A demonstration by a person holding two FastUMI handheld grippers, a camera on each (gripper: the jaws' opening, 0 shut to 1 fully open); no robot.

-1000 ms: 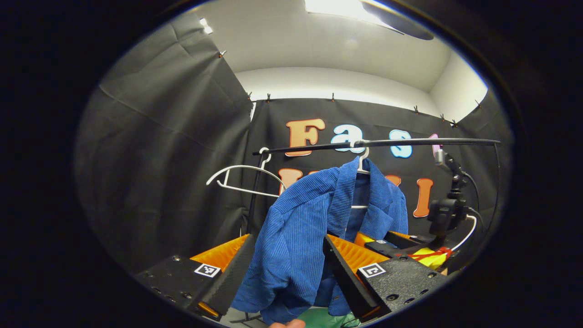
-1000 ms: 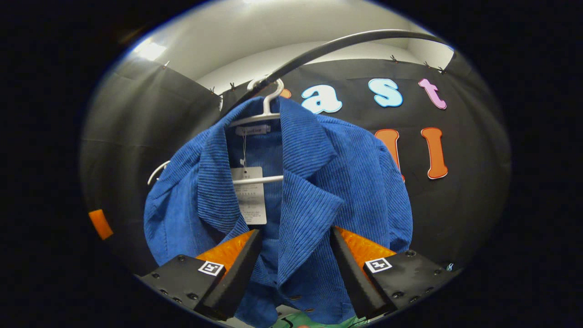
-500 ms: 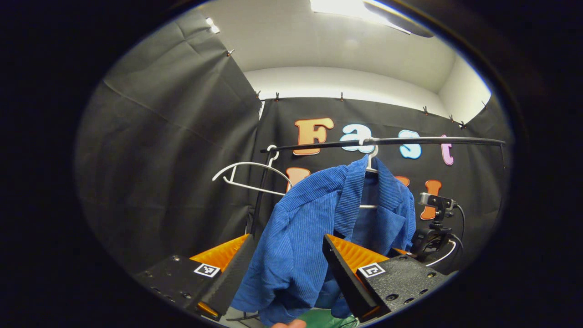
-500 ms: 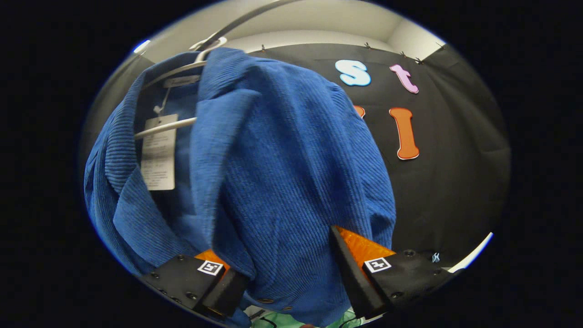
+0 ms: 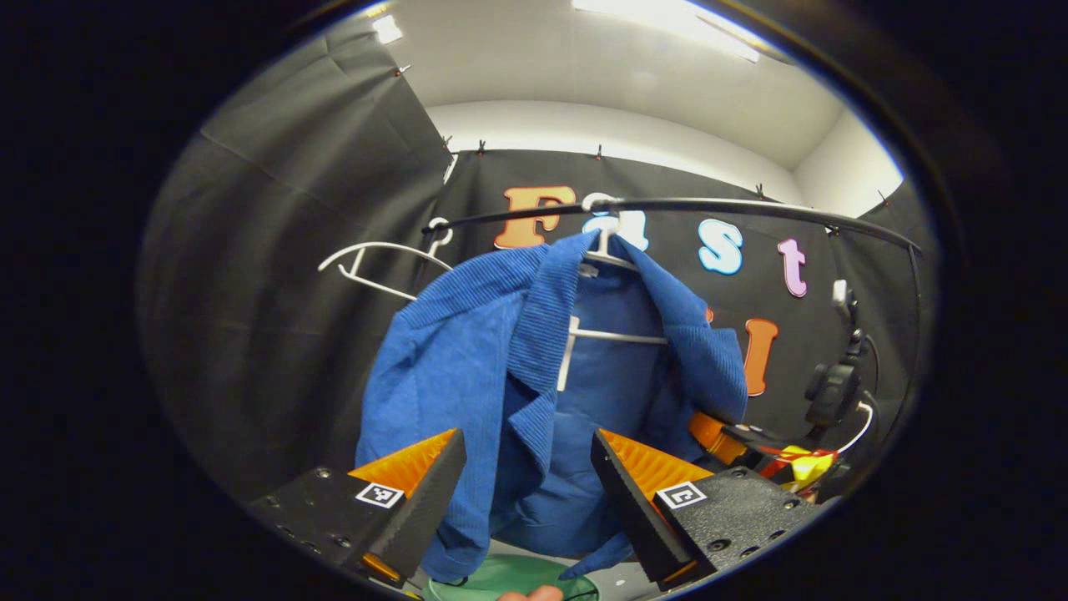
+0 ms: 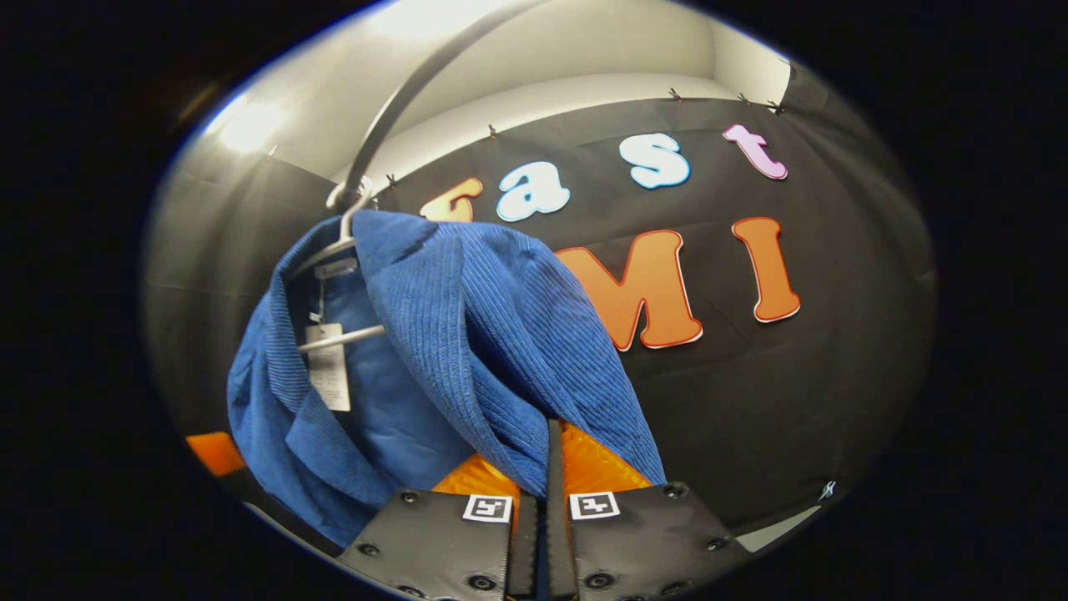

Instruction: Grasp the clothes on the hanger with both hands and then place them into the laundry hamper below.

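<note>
My left gripper (image 5: pixel 517 492) stands spread, its fingers either side of the blue corduroy jacket's (image 5: pixel 467 367) front edge, not yet pinching. The jacket hangs on its white hanger (image 5: pixel 613 334) from the black rail (image 5: pixel 751 207), so nothing has reached the green hamper (image 5: pixel 509 578) below. An empty hanger (image 5: pixel 367 263) hangs beside it. My right gripper (image 6: pixel 546 467) is clenched on the jacket's far lapel.
</note>
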